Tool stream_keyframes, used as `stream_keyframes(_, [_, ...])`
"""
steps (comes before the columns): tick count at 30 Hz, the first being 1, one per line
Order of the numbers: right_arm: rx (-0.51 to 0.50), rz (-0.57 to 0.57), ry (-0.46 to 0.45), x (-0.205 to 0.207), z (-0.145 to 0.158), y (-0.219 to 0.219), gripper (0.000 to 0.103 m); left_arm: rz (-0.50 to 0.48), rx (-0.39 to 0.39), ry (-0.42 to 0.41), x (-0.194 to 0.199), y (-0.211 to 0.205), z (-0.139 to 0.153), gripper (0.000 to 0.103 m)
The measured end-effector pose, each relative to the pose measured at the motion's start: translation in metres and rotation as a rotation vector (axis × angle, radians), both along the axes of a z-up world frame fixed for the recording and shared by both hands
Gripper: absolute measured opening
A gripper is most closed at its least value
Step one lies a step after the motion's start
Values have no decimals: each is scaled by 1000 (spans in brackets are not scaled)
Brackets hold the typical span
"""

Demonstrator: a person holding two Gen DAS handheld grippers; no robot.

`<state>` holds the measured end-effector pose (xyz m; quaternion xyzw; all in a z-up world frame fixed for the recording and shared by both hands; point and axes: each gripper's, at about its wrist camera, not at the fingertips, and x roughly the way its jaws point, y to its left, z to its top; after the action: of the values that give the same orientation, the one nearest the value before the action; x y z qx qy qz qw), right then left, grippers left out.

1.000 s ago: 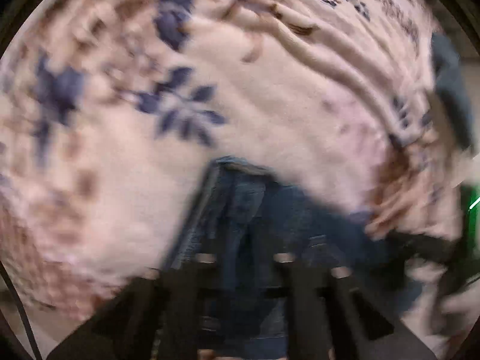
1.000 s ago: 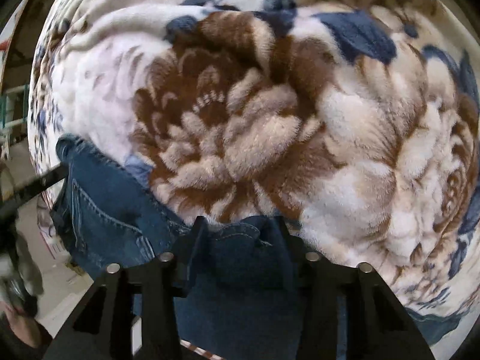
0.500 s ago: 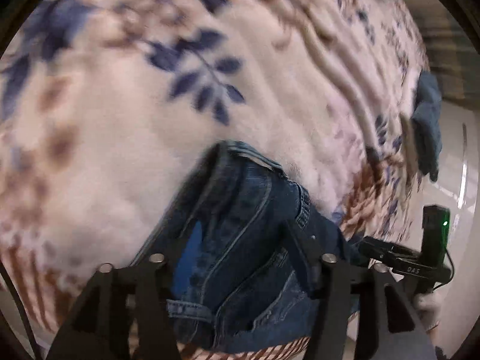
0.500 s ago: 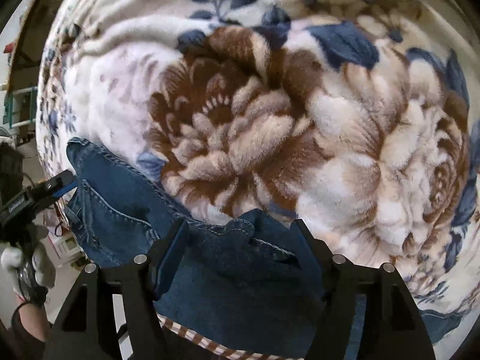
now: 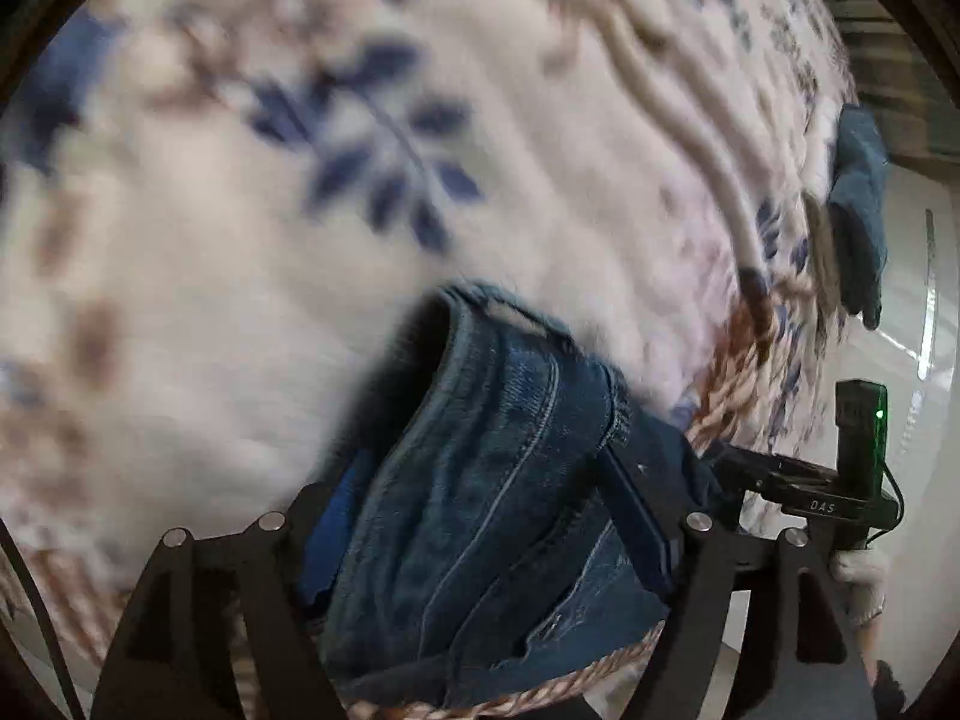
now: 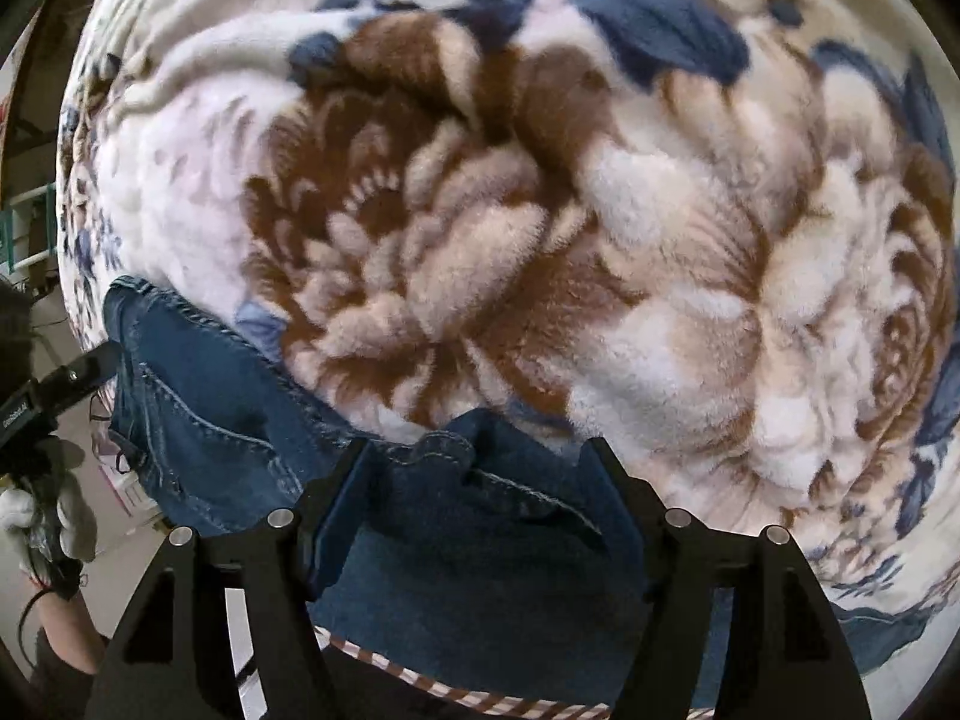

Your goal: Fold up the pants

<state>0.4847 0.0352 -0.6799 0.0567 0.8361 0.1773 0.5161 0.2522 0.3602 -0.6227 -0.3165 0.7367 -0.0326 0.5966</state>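
Dark blue jeans [image 5: 480, 570] lie bunched at the near edge of a plush floral blanket [image 5: 240, 300]. My left gripper [image 5: 480, 462] straddles a thick folded edge of them; its jaws are opening and the denim lies loose between the fingers. My right gripper [image 6: 477, 450] stands open over another part of the jeans [image 6: 198, 420], whose stitched edge rests slack between its fingers. Each view catches the other gripper at its side, held by a white-gloved hand [image 5: 858, 570] [image 6: 36, 516].
The brown, cream and blue blanket [image 6: 600, 240] covers the whole bed ahead. Another dark blue garment [image 5: 858, 222] hangs at the bed's far right edge, with pale floor [image 5: 918, 300] beyond. A striped hem [image 6: 480, 696] marks the near edge.
Both grippers went from shut on the denim to wide apart, letting it go. The left one tipped downward and sank toward the jeans. The right one stayed put.
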Motion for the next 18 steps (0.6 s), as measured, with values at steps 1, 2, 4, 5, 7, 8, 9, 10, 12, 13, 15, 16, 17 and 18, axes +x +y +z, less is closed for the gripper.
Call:
stream_keyframes(1, [1, 1, 4, 0, -3, -1, 72, -18, 12, -7, 2, -6, -2, 79])
stream_keyframes(2, [1, 4, 5, 1, -5, -2, 72, -34, 31, -17, 3, -10, -1, 80])
stream_keyframes(4, [24, 13, -1, 1, -8, 1, 72, -72, 76, -71, 4, -21, 11, 49])
stream_keyframes(5, [26, 19, -12, 0, -9, 4, 63, -99, 110, -97, 3, -27, 21, 31])
stream_keyframes(7, [46, 37, -20, -5, -6, 7, 45, -177, 274, -144, -2, -41, 42, 21])
stream_keyframes(8, [39, 41, -25, -7, -4, 8, 41, -193, 318, -162, -8, -44, 50, 20])
stream_keyframes(9, [25, 43, -57, -9, 3, 8, 31, -194, 348, -183, -15, -44, 58, 20])
stream_keyframes(10, [9, 35, -81, -9, 9, 7, 14, -220, 368, -175, -21, -46, 57, 20])
stream_keyframes(12, [-6, -25, -123, -8, 21, 0, 14, -199, 392, -167, -31, -37, 54, 21])
stream_keyframes(13, [10, -80, -111, -8, 22, -7, 14, -202, 394, -147, -34, -34, 49, 21])
stream_keyframes(15, [23, -136, -113, -7, 23, -14, 14, -173, 407, -147, -34, -28, 47, 21])
stream_keyframes(16, [22, -142, -104, -5, 21, -16, 14, -177, 406, -138, -31, -28, 44, 21])
stream_keyframes(17, [15, -160, -106, -4, 19, -19, 14, -174, 422, -145, -29, -28, 44, 21])
stream_keyframes(18, [14, -157, -97, -4, 13, -18, 14, -185, 420, -138, -27, -29, 40, 23])
